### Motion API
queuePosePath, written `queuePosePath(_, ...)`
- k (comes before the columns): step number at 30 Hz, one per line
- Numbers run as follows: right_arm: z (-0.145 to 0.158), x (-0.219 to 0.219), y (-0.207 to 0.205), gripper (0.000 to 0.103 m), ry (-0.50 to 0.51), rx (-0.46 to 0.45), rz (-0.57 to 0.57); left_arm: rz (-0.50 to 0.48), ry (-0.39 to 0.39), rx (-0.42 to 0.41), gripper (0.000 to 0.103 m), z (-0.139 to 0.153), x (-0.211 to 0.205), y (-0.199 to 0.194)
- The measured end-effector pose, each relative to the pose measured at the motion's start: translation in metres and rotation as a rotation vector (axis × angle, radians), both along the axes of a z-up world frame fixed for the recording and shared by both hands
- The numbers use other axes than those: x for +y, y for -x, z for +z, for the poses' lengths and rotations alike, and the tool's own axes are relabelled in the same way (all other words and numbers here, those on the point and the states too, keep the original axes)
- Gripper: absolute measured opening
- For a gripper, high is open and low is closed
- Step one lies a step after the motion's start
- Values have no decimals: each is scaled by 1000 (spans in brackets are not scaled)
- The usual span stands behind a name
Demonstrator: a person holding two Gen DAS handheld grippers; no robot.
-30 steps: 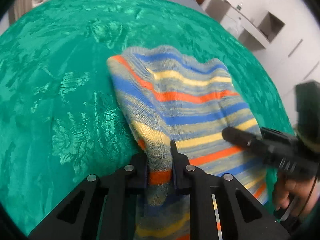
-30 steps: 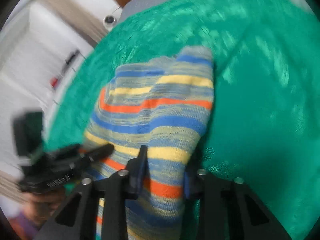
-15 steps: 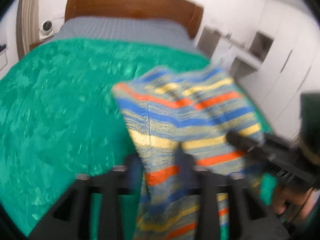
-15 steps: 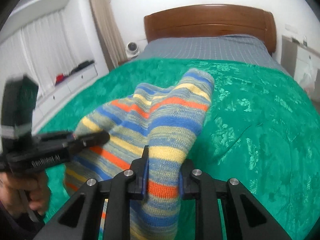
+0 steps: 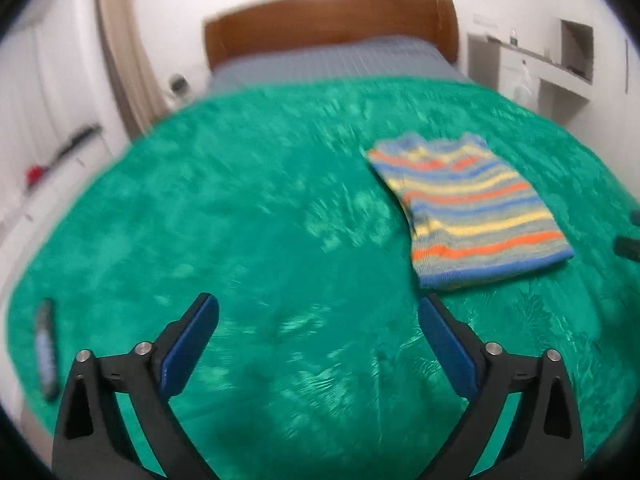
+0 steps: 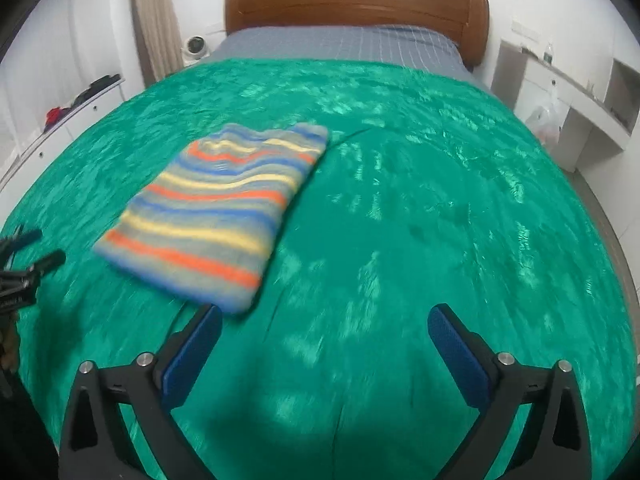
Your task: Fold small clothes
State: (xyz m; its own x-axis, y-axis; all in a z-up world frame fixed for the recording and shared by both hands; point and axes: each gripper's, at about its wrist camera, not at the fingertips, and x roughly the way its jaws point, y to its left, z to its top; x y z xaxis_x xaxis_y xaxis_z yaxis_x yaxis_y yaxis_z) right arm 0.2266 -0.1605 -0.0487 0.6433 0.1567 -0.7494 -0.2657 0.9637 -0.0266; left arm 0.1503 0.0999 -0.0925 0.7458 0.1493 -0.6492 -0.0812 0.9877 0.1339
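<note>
The striped knit garment [image 6: 216, 212] lies folded flat on the green bedspread [image 6: 400, 240] (stripes orange, yellow, blue); the left gripper [image 5: 318, 320] and right gripper [image 6: 324, 328] both hang spread wide, empty, apart from it.

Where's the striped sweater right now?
The striped sweater lies folded flat on the green bedspread, right of centre in the left wrist view and left of centre in the right wrist view, ahead of both open tongs and touching neither.
</note>
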Motion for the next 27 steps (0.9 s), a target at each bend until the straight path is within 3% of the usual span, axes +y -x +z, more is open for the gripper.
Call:
queuePosePath(4,21,14,30,102,13,-76,31,39,-26,-102,102,34,-10,21)
queuePosePath(7,39,25,46,102,17,-122,49,39,-26,-120,103,53,-17,30)
queuePosePath(14,59,40,72,102,4,-151,66,65,-42,-74,103,64,-27,47)
queuePosePath(20,63,38,79,103,-25,-105,46,1,0,-8,103,61,-36,57)
queuePosePath(24,64,32,79,103,-49,-58,8,9,-29,11,103,59,-49,63)
queuePosePath(27,66,27,81,103,-58,-37,-19,5,27,36,103,60,-51,67)
